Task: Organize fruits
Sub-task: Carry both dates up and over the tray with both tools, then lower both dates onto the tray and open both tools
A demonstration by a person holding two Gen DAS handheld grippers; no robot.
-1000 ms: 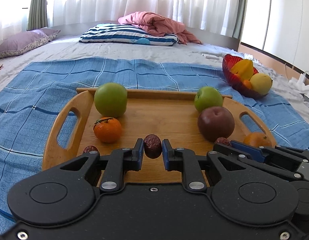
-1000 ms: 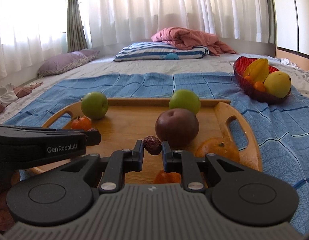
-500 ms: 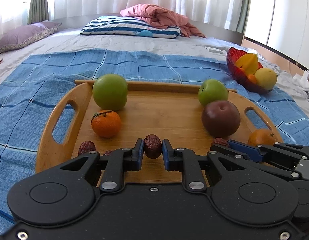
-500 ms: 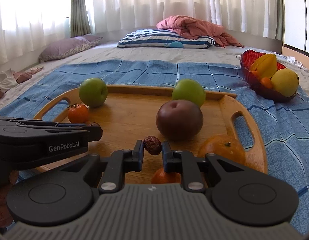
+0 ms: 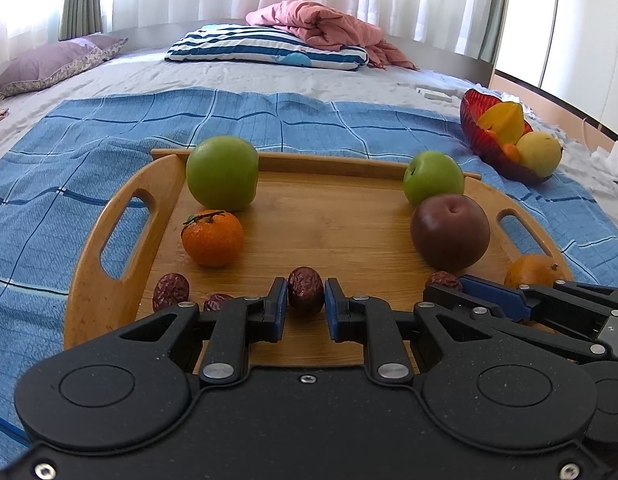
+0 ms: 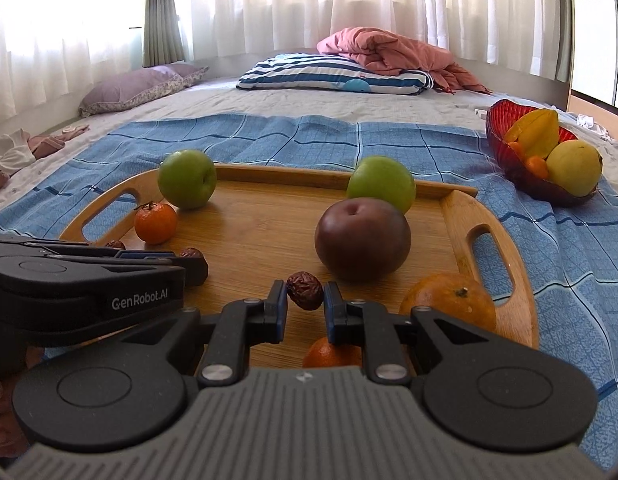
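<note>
A wooden tray (image 5: 121, 196) (image 6: 461, 216) lies on a blue checked cloth. My left gripper (image 5: 306, 300) is shut on a wrinkled red date (image 5: 306, 290) above the tray's near edge. Its blue pads press both sides. My right gripper (image 6: 305, 300) is likewise shut on another red date (image 6: 305, 290). On the tray sit two green apples (image 5: 222, 172) (image 5: 433, 178), a dark red apple (image 5: 449, 236) (image 6: 362, 240), a small mandarin (image 5: 212, 237) (image 6: 155, 223), an orange (image 6: 449, 304) and loose dates (image 5: 170, 291) at the left front. A mandarin (image 6: 331, 354) lies half hidden under the right gripper.
A red glass bowl (image 5: 475, 128) (image 6: 505, 148) with a starfruit, a yellow fruit and small oranges stands off the tray at the right. Pillows and a pink quilt lie at the far end of the bed. The other gripper's body shows at each view's side.
Both views have tilted slightly down and closer over the tray. Each gripper keeps its date clamped; the fruit on the tray has not moved.
</note>
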